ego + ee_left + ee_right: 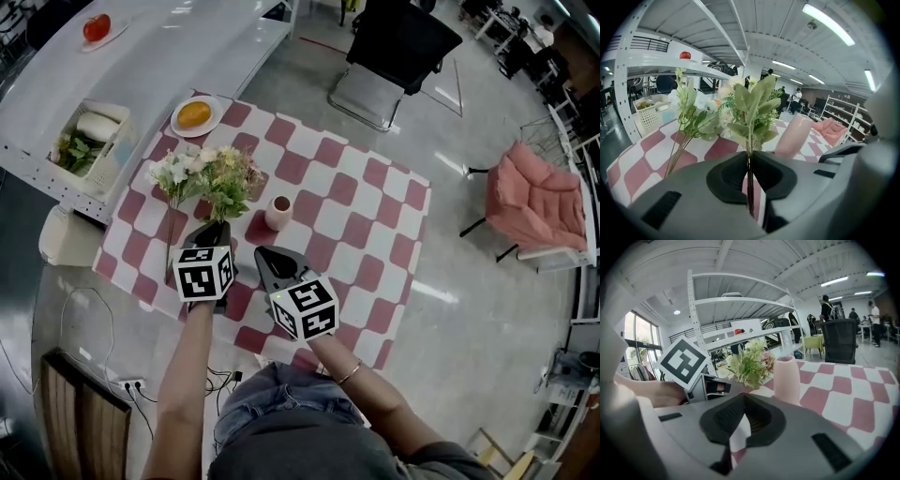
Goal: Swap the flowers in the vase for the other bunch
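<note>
- Pinching a thin dark stem, the left claw [749, 161] has its jaws pressed almost together on the held bunch [751, 110]. The bunch's green leaves and pale blooms stand up past the jaw tips.
- From the head view, that bunch sits at about ten o'clock from the pink vase [278, 213], near it but not over it. The vase's mouth looks empty.
- The white bunch [176, 173] lies on the checked cloth [366, 234] at about nine o'clock from the held one. Their heads are close, but whether they touch cannot be told.
- The right claw [740, 425] is at six o'clock from the vase, jaws spread a little, with only cloth showing between them.
- Which bunch came out of the vase cannot be read from the scene. The step in hand is probably either laying this bunch down or carrying it to the vase.
- If it is going to the vase, the pinch should stay firm and low on the stem, and the stem end should hang plumb over the mouth before it goes down. The vase is narrow and looks easy to tip.
- The free right claw would do best closing lightly on the vase body from six o'clock, so a stem catching the lip cannot knock it over.
- If it is being laid down, a spot toward eight o'clock, clear of the white bunch, keeps the two from tangling. The plate [178, 127] at twelve o'clock is best avoided.
</note>
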`<move>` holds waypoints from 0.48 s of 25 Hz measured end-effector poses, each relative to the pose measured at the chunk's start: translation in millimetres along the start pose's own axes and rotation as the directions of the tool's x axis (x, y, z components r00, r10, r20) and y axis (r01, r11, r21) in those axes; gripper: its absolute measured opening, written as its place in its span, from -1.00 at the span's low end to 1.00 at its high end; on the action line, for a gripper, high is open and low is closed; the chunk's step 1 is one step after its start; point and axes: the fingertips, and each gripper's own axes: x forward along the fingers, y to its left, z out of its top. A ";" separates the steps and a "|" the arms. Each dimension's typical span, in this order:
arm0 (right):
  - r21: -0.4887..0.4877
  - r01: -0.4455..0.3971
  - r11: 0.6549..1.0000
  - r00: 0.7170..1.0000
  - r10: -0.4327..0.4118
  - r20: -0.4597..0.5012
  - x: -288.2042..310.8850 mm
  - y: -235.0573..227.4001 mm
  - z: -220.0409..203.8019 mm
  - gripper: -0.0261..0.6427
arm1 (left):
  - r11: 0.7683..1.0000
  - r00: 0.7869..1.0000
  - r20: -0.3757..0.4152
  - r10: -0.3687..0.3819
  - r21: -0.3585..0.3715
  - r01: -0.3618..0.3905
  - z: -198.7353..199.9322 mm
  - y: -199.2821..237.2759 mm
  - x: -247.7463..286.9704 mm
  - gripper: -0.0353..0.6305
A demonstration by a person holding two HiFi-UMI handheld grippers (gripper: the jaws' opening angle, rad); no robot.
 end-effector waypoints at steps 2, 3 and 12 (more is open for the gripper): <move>0.004 0.003 1.000 1.000 -0.003 -0.004 0.5 -2.7 -0.3 -0.89 | 1.000 1.000 -0.011 -0.001 -0.007 0.001 -1.8 0.3 4.8 -0.76; 0.006 0.005 1.000 1.000 -0.005 -0.006 0.3 -4.0 -0.8 -0.89 | 1.000 1.000 -0.015 -0.002 -0.010 0.002 -2.8 -0.3 6.9 -0.76; 0.009 0.006 1.000 1.000 -0.006 -0.020 6.2 -12.5 -6.0 -0.89 | 1.000 0.999 -0.032 0.004 -0.027 -0.005 -10.7 0.1 20.1 -0.75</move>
